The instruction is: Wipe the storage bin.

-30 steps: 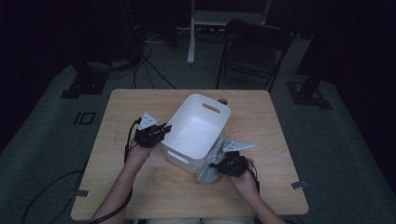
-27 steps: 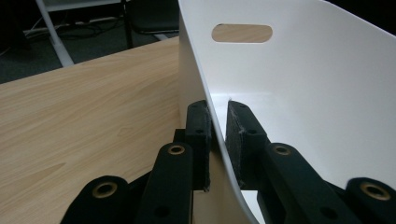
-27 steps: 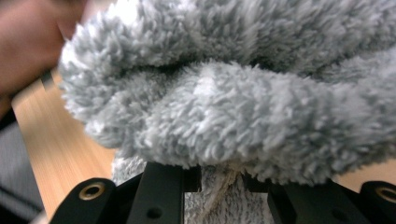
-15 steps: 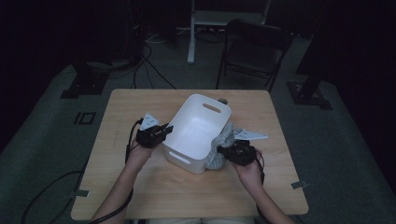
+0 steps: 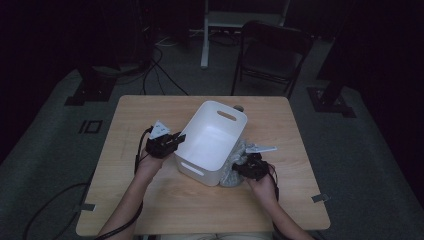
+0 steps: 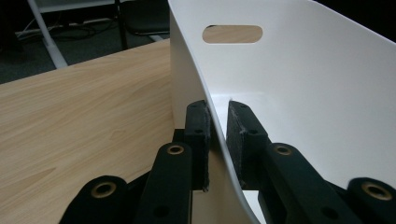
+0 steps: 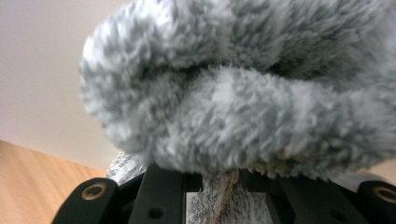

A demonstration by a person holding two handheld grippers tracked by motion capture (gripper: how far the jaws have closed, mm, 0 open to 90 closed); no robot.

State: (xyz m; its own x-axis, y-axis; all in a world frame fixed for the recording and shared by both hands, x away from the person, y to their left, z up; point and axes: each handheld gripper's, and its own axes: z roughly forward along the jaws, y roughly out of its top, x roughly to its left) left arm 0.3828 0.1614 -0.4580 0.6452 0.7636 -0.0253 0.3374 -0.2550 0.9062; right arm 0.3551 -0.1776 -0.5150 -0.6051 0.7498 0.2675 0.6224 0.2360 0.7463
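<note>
Work in hand: a grey fluffy cloth (image 5: 235,167) is being brought to a white bin (image 5: 212,142) on the table (image 5: 150,200).
Left claw (image 5: 176,140): clamped on the bin's near side wall, one pad outside and one inside, as seen in the left gripper view (image 6: 217,135).
Right claw (image 5: 241,169): closed on the cloth; in the right gripper view the pile (image 7: 243,93) bulges over the jaws and a fold is pinched between them.
Cloth, place: at the right claw's tip, low beside the bin's right outer wall and touching it, not yet inside.
Bin, place: between the two claws, tilted, its open mouth facing up and toward the person; its long axis runs away from the claws toward the far slot handle (image 5: 226,115).
Key relation: the opening lies up and to the left of the right claw, over the rim.
Nearer hand: the right, already holding the cloth; the left serves to steady the bin.
Next move, judged: lift over the rim, then release inside.
</note>
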